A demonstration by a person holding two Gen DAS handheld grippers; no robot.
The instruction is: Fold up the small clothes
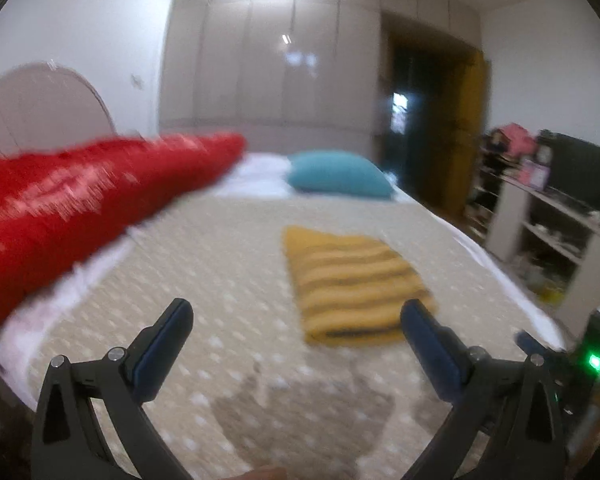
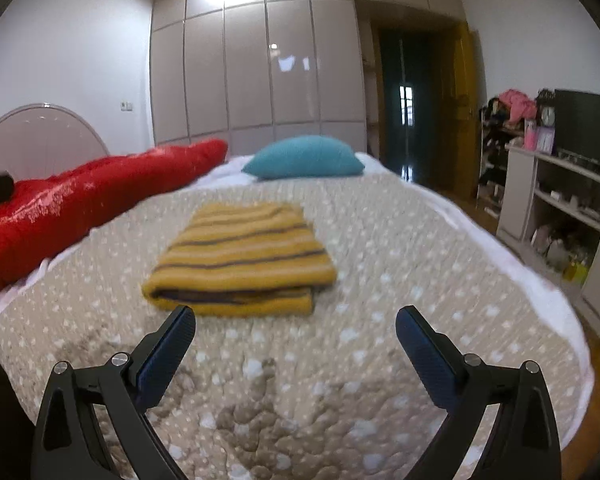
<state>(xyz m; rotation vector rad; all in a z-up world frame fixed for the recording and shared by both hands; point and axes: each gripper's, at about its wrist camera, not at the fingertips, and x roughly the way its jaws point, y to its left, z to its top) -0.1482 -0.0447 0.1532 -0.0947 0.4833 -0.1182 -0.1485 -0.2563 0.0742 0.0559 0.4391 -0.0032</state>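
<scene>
A yellow garment with dark stripes (image 2: 242,258) lies folded into a flat rectangle on the beige dotted bedspread (image 2: 340,360). It also shows in the left wrist view (image 1: 352,284), ahead and to the right. My left gripper (image 1: 296,320) is open and empty, above the bedspread just short of the garment's near edge. My right gripper (image 2: 296,324) is open and empty, just in front of the garment's folded near edge, with the garment ahead and to the left.
A long red quilt (image 2: 80,196) lies along the bed's left side. A teal pillow (image 2: 304,158) sits at the far end. A shelf unit (image 2: 560,208) with clutter and a dark screen stands to the right. Wardrobe doors and an open doorway are behind.
</scene>
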